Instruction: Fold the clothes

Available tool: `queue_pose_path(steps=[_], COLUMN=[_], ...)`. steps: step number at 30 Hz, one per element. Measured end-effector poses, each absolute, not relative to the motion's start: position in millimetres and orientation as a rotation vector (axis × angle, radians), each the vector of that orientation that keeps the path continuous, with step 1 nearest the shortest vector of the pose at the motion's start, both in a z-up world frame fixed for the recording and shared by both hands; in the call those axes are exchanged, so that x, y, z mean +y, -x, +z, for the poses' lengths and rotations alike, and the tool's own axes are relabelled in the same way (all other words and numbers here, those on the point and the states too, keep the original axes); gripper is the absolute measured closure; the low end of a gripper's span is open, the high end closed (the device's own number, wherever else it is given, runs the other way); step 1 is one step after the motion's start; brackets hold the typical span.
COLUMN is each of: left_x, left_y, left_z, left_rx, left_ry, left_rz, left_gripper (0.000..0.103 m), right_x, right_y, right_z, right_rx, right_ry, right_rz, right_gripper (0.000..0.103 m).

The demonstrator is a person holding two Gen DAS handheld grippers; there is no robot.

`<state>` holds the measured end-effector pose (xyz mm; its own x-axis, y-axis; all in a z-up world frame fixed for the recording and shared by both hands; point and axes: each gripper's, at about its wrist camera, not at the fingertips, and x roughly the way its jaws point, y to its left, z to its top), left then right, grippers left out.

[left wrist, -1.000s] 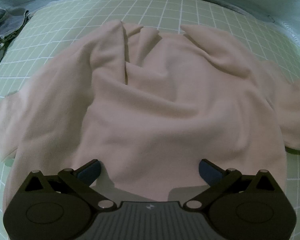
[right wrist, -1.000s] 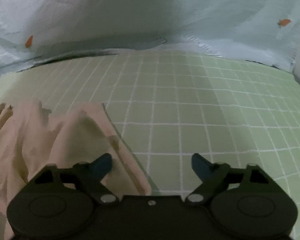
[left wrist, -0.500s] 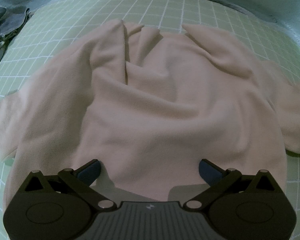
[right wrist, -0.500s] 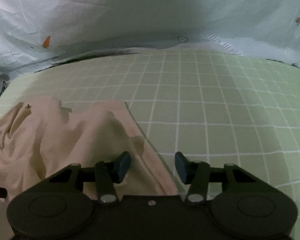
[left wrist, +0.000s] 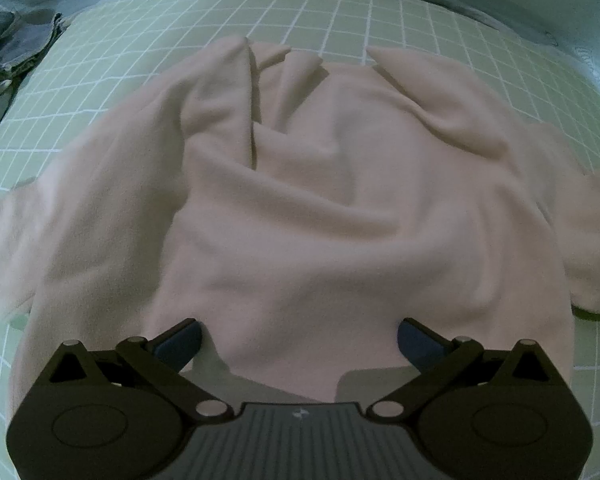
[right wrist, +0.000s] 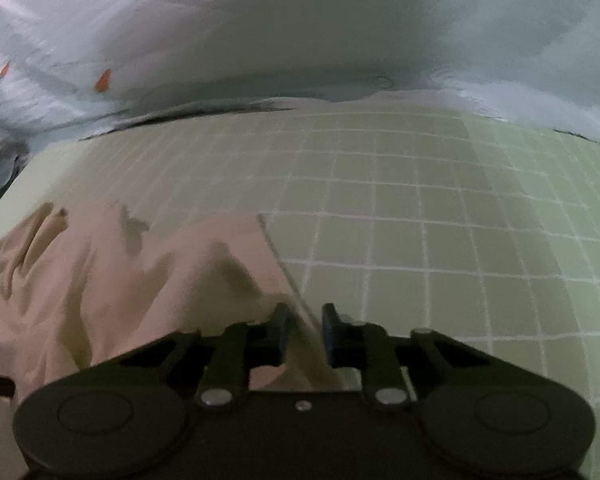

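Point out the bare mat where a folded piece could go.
Bare grid mat lies right of the pink garment, up to the pale sheet. A bare strip runs beyond its far edge. The garment crowds the middle.

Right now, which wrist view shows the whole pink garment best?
The left wrist view: the pink garment lies crumpled across the green grid mat, nearly all in frame. The right wrist view shows only one edge, where the right gripper closes on its hem.
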<state>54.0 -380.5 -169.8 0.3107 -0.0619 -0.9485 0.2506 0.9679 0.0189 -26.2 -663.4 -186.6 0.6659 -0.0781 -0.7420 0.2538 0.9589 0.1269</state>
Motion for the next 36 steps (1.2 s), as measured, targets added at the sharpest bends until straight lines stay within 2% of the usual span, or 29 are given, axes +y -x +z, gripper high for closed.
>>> queue_pose_path(steps=[1, 3, 4, 16, 21, 22, 24, 26, 28, 31, 34, 36], left_x=[-380.7, -381.0, -381.2, -383.2, -383.4, -383.4, -384.3, -384.3, -384.3, -380.2, -380.9, -381.4], left_y=[-54.0, -53.4, -53.6, -53.9, -53.3, -53.4, -54.2, -54.1, -54.0, -56.8, -57.7, -58.3], left_z=[-169.6, -169.1, -169.0, -169.0, -169.9, -170.0, -170.0, -169.7, -169.4, -168.8, -168.9, -168.9], left_rx=[1.239, 1.24, 1.241, 1.242, 1.241, 1.242, 1.244, 1.245, 1.246, 1.246, 1.245, 1.245], left_ry=[-0.174, -0.173, -0.173, -0.17, -0.168, -0.168, -0.168, -0.168, -0.168, -0.175, -0.174, -0.173], left_rz=[-0.207, -0.205, -0.205, -0.197, -0.194, -0.194, -0.193, -0.192, -0.192, -0.201, -0.199, -0.197], left_gripper=[0.0, 0.0, 0.0, 0.0, 0.0, 0.0, 0.0, 0.0, 0.0, 0.0, 0.0, 0.0], right_x=[-662.3, -664.1, -665.5, -693.5, -707.0, -709.7, -715.0, -720.3, -725.6, -740.6, -758.3, -765.0], right_y=[25.9, 29.7, 32.2, 111.2, 131.3, 134.1, 139.5, 145.0, 150.5, 157.4, 166.8, 172.6], right_z=[-186.5, -185.4, -184.9, -153.3, -155.2, -155.5, -156.2, -156.9, -157.5, -163.5, -174.9, -180.6], right_rx=[0.825, 0.809, 0.798, 0.722, 0.714, 0.707, 0.692, 0.677, 0.662, 0.648, 0.664, 0.674], right_ry=[-0.222, -0.232, -0.24, -0.177, -0.267, -0.284, -0.318, -0.352, -0.386, -0.371, -0.384, -0.421], right_rz=[-0.176, -0.194, -0.21, -0.661, -0.736, -0.75, -0.777, -0.805, -0.833, -0.919, -0.993, -0.991], right_gripper=[0.086, 0.099, 0.101, 0.101, 0.099, 0.098, 0.085, 0.061, 0.054, 0.034, 0.031, 0.036])
